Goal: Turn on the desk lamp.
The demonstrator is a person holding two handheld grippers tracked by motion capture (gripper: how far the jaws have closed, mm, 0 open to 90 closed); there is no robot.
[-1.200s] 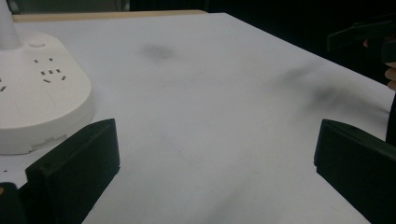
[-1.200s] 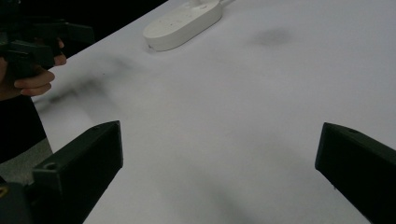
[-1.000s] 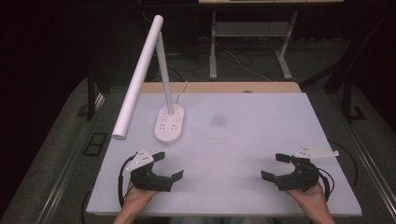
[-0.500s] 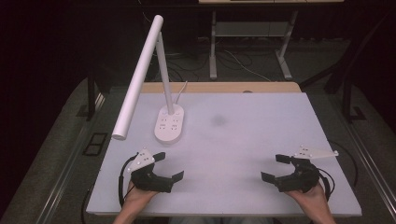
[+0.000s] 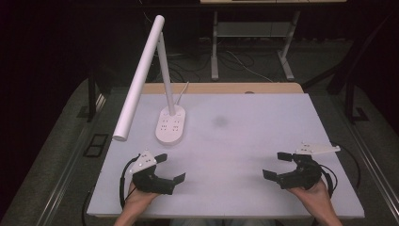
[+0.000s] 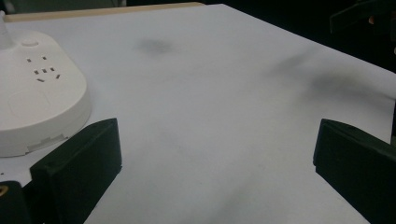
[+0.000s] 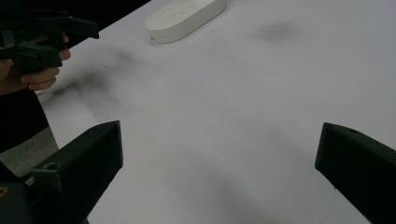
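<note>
A white desk lamp stands at the table's back left, its oval base (image 5: pixel 170 125) carrying power sockets and its long tube head (image 5: pixel 139 77) slanting out over the left edge. My left gripper (image 5: pixel 170 167) rests near the front left, open, with nothing between its jaws; the lamp base (image 6: pixel 37 109) lies just beyond its left jaw. My right gripper (image 5: pixel 276 165) sits open near the front right, jaws wide over bare table. In the right gripper view, the lamp base (image 7: pixel 184 18) lies far ahead and the other hand with its gripper (image 7: pixel 35 42) sits at upper left.
The white table top (image 5: pixel 244 141) has a faint grey smudge (image 5: pixel 219 121) near its middle. A wooden strip (image 5: pixel 221 88) runs along the back edge. Beyond the table stand metal frame legs (image 5: pixel 214 47) and cables on a dark floor.
Both grippers have stayed almost still; the right hand shifted very slightly. The lamp has not moved.
</note>
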